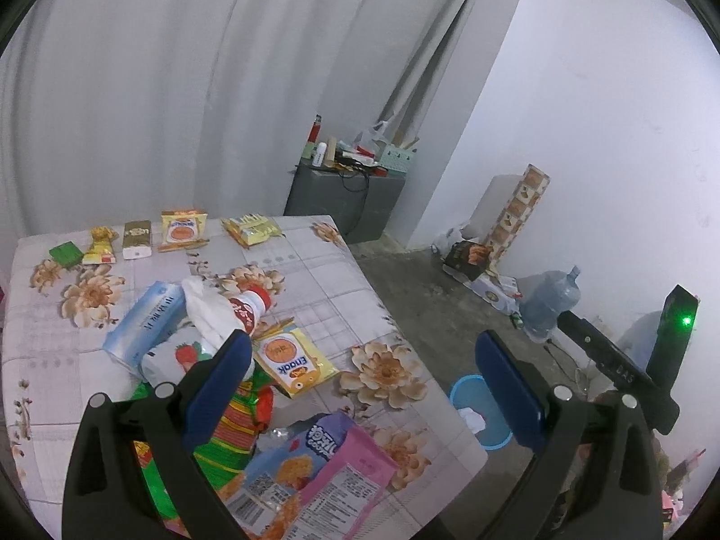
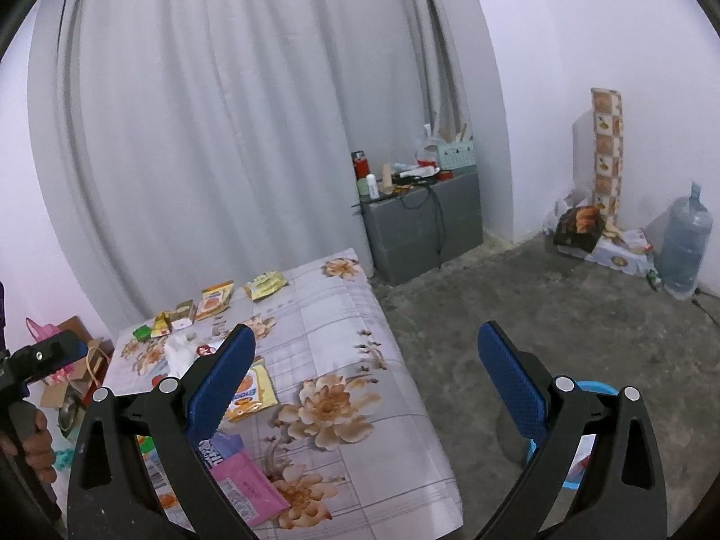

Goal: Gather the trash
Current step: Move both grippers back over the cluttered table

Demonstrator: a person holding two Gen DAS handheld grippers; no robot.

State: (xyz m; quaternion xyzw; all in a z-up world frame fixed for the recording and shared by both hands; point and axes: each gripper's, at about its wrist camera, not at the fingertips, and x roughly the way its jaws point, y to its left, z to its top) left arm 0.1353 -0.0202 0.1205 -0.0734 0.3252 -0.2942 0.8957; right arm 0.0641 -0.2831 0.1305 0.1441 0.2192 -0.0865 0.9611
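Wrappers litter a table under a floral cloth. Near me lie a white crumpled tissue, a red-capped bottle, a blue tissue pack, a yellow Enaak packet, a green-and-red striped wrapper and a pink-and-purple snack bag. My left gripper hangs open over the table's right edge, holding nothing. My right gripper is open too, above the table edge and floor. A blue bin with white paper inside stands on the floor beside the table, partly hidden under my right finger.
Several small packets line the table's far edge. A grey cabinet with clutter stands by the curtain. A water jug, boxes and a patterned roll sit along the right wall. A hand holds the left gripper's handle.
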